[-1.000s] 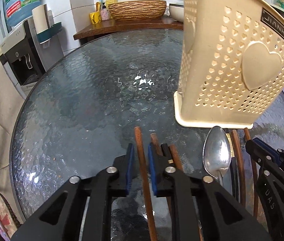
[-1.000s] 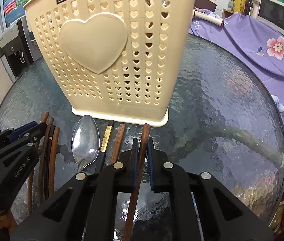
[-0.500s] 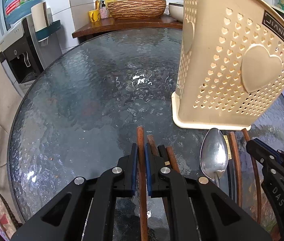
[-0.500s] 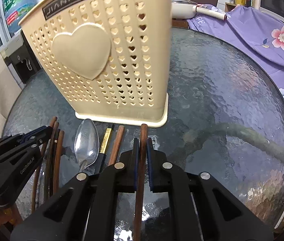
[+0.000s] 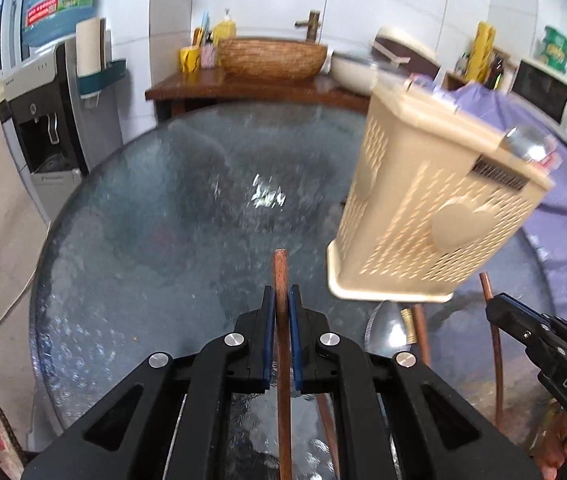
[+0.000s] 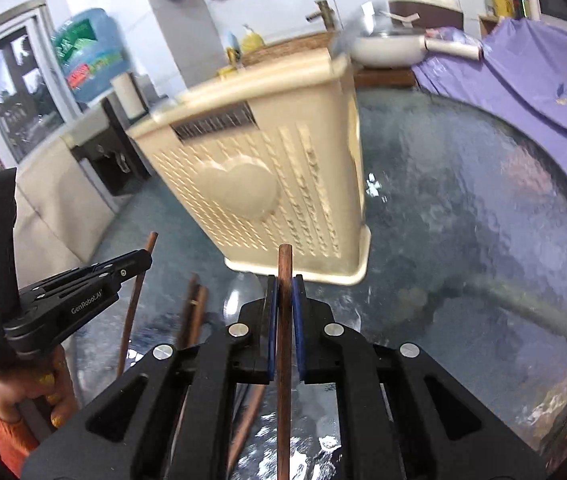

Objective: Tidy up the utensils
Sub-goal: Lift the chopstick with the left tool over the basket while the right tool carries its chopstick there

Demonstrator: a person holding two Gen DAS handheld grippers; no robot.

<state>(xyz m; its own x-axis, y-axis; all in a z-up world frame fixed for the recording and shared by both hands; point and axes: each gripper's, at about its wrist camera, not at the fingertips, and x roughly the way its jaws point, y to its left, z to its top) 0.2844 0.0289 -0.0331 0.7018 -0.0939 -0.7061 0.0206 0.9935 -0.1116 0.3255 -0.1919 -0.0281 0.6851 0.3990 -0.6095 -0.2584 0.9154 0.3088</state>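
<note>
My left gripper (image 5: pixel 281 294) is shut on a brown wooden chopstick (image 5: pixel 281 268), held above the round glass table (image 5: pixel 163 240). My right gripper (image 6: pixel 284 284) is shut on a second brown chopstick (image 6: pixel 284 260). A cream perforated utensil basket (image 5: pixel 431 216) with a heart on its side stands upright just beyond both grippers; it also shows in the right wrist view (image 6: pixel 267 184). On the table below lie a metal spoon (image 5: pixel 387 328) and more chopsticks (image 6: pixel 195 312). Each gripper appears at the edge of the other's view.
A water dispenser (image 5: pixel 43 120) stands left of the table. Behind it is a wooden counter with a woven basin (image 5: pixel 271 58). A purple flowered cloth (image 6: pixel 543 80) covers furniture on the right. A hand in an orange sleeve (image 6: pixel 23 392) holds the left gripper.
Both grippers have risen from the table, each lifting its chopstick with it. The basket now sits farther off and lower in both views, and more of the room shows.
</note>
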